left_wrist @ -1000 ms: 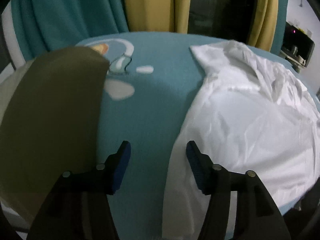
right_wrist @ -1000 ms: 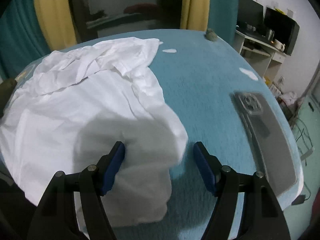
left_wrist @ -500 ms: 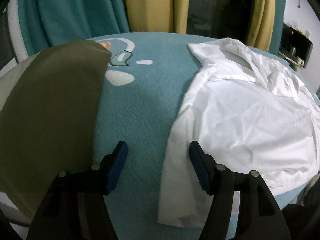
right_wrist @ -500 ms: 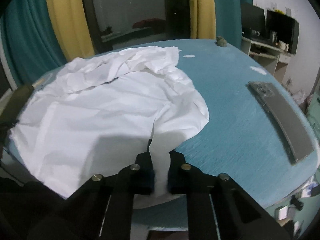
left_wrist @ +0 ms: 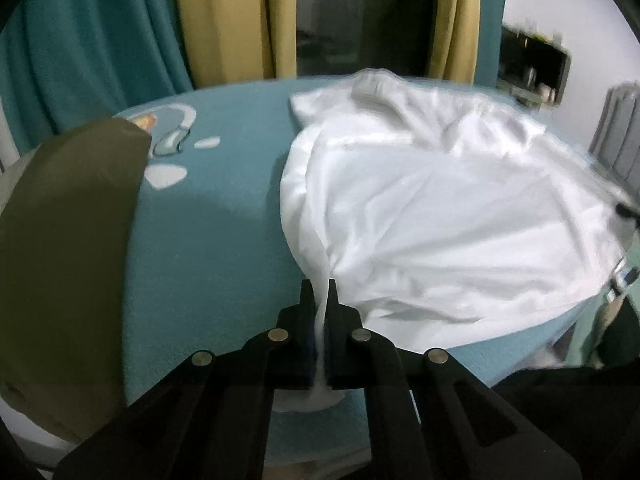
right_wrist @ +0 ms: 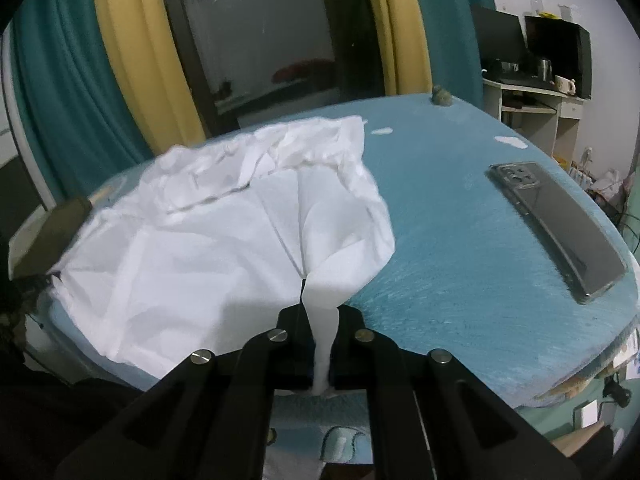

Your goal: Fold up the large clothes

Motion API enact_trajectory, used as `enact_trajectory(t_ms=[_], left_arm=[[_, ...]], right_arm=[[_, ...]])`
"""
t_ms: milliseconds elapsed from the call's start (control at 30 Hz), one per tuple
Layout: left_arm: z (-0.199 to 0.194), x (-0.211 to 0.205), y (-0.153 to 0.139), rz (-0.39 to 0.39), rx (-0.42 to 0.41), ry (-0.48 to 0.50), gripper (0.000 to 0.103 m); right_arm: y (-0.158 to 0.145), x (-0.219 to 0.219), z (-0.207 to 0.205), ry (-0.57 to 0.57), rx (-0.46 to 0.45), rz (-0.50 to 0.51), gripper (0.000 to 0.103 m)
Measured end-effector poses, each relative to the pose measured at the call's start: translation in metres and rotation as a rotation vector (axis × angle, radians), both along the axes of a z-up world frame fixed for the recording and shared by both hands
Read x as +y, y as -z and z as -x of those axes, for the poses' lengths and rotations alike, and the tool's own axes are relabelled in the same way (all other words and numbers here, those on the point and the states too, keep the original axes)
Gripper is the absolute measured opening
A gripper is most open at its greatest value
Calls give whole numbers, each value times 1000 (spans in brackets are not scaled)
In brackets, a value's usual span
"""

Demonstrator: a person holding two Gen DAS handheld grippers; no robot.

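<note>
A large white shirt [left_wrist: 440,216] lies crumpled on the teal table [left_wrist: 208,248]; it also shows in the right wrist view [right_wrist: 192,256]. My left gripper [left_wrist: 319,304] is shut on the shirt's near left hem and lifts a pinch of cloth. My right gripper [right_wrist: 320,320] is shut on the shirt's near right hem, which rises in a taut peak above the table [right_wrist: 460,264]. The collar end lies at the far side.
An olive-green folded cloth [left_wrist: 68,248] lies at the left of the table. A phone in a clear case [right_wrist: 556,224] lies at the right. Curtains and a dark window stand behind; a desk with monitors [right_wrist: 532,60] is at the far right.
My left gripper went from open beside the hem to shut on it. My right gripper closed on the hem half a second earlier and has raised it since.
</note>
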State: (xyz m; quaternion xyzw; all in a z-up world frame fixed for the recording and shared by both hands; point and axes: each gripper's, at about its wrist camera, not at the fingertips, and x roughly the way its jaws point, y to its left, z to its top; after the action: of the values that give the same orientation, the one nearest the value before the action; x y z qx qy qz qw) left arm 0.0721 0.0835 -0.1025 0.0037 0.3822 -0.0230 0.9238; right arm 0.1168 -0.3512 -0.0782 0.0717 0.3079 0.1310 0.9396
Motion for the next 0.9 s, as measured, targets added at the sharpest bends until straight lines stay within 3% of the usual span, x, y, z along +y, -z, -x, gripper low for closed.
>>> enact_trajectory(t_ms=[100,200,467,700,900], left_arm=[[8,10,-20,19,-73,-40,3],[15,24,-42,88,-119,-74,3],[23,36,-80,146,-208,-75,3],[-7,57,-96,230,-219,-83,3],[-51,66,-108,251,-224,-95,3]], right_arm=[[-8,-5,8,-9,-25,-26,4],[-17,-7,15,-19,-53,-35,4],[-46,-16,24,-13,-127,-62,4],[-67,-20,8,-11,-171,-63,4],[-90,-17,-34,-6,-208,-64,5]])
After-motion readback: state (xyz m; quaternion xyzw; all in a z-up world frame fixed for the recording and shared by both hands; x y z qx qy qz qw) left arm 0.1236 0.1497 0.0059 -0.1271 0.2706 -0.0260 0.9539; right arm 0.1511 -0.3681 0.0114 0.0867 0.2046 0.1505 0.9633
